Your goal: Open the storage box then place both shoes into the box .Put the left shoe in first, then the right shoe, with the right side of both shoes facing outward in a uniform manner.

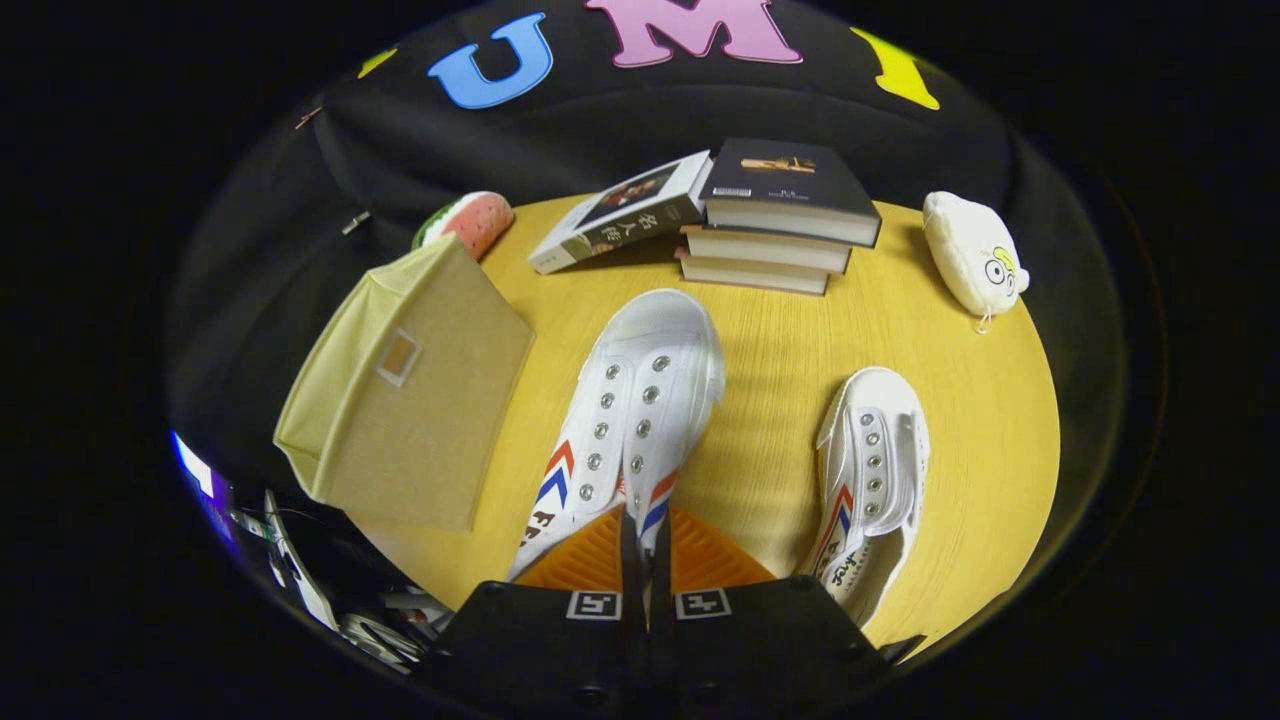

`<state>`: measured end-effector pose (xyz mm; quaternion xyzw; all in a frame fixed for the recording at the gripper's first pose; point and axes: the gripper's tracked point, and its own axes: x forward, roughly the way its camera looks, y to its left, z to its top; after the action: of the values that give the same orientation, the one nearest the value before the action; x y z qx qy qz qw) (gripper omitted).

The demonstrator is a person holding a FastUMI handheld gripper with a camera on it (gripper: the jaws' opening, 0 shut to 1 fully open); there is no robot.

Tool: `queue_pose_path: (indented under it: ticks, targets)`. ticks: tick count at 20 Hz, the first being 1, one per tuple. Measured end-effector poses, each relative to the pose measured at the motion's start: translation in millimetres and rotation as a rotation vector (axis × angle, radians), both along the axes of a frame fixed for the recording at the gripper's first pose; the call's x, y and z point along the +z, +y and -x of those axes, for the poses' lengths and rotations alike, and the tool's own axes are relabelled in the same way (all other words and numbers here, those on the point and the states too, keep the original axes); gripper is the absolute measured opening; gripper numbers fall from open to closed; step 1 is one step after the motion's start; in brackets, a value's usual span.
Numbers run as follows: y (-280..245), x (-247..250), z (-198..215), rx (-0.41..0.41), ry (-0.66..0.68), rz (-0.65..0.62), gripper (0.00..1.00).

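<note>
1. The gripper (645,545) has its two fingers drawn nearly together, pinching the thin edge of a white shoe (640,400) at its opening.
2. That held shoe stretches straight ahead of the fingers, toe pointing away, with red and blue stripes on its sides.
3. A second white shoe (872,475) lies on the round wooden table (960,420), to the right of the fingers and well apart from the held one.
4. The beige storage box (405,390) stands to the left and slightly ahead of the fingers, tilted in this view, its lid closed.
5. Beyond the held shoe's toe sits a stack of books (775,225), with one more book (625,210) leaning against it.
6. A white plush toy (972,250) lies far ahead on the right; a watermelon-patterned cushion (470,220) peeks out behind the box.
</note>
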<state>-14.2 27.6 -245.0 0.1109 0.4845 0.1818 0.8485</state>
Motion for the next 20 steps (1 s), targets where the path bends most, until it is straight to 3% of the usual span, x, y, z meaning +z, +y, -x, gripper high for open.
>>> queue_pose_path:
  ticks: [4,11,15,20]
  targets:
    - [27,76,-17,-0.014,-0.089,-0.076,0.05]
    - [127,162,-37,0.054,-0.165,-0.201,0.05]
    - [198,165,-36,0.069,-0.135,-0.264,0.05]
    - [261,126,-29,0.089,-0.051,-0.257,0.05]
